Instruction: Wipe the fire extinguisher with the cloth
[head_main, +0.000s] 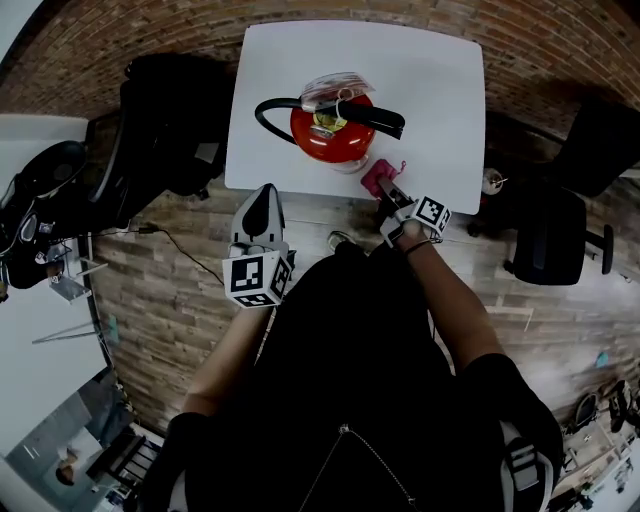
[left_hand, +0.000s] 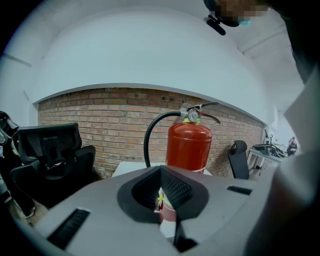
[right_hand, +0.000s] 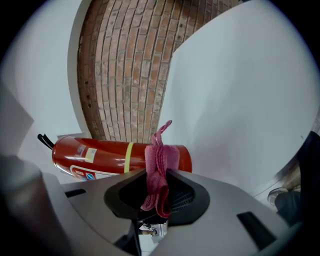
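**Cloth pinched at table's near edge, extinguisher upright beside it**

Fire extinguisher (head_main: 332, 128) stands upright on the white table (head_main: 430, 80), close to the near edge, with bare top behind it and to its right. Right gripper (head_main: 392, 197) is clamped on the pink cloth (right_hand: 159, 170), just beside the extinguisher base, at the table edge. Left gripper (head_main: 262, 215) has its tips together and holds nothing. It hangs off the table over the wood floor (head_main: 170, 300). Black chairs (head_main: 165, 120) flank the table.

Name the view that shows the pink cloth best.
Right gripper view: the pink cloth sits mid-frame, pinched by the right gripper. Head view shows it small beside the fire extinguisher; left gripper view shows none.
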